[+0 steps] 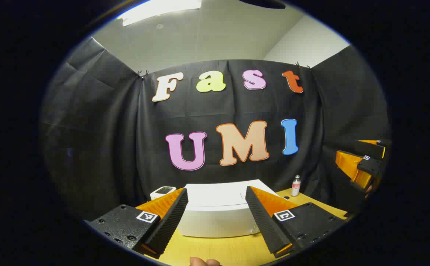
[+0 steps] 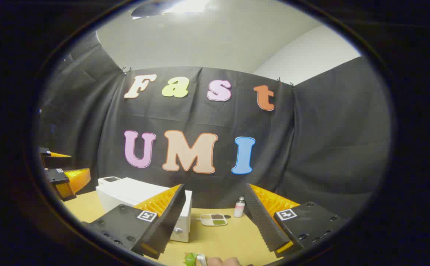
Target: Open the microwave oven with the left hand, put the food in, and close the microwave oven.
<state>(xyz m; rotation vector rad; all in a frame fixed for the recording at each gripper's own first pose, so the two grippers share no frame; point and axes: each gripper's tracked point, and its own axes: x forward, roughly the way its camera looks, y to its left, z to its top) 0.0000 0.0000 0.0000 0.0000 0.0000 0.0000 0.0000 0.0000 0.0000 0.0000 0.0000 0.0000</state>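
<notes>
Left gripper view: looks forward over a yellow bench [image 1: 215, 251] toward the black cloth wall.
Small white device [image 1: 162, 191]: at the back left of the bench, just beside the microwave's left rear corner; what it is cannot be told.
Left gripper [image 1: 216, 195]: fingers spread wide apart, holding nothing, raised over the near part of the bench with the microwave seen between them.
Microwave oven [image 1: 218, 212]: white, door shut, standing on the bench straight ahead of the left gripper, apart from both fingers.
Bottle [image 1: 296, 186]: small, upright, pale cap, at the back of the bench to the right of the microwave.
Right gripper, as seen from the left one [image 1: 364, 162]: off at the far right edge, held up above the bench; its finger gap is hard to read from here.
Right gripper view: here the left gripper shows at the far left edge, then the microwave [image 2: 126, 194] left of centre with a round knob low on its front.
Right gripper [image 2: 215, 197]: fingers wide apart, gripping nothing.
Divided tray [image 2: 213, 219]: white, lying on the bench between the fingers, holding dark and green food.
Green item [image 2: 190, 259]: at the bottom edge, near a fingertip of the person's hand [image 2: 224, 261]; too cut off to name.
</notes>
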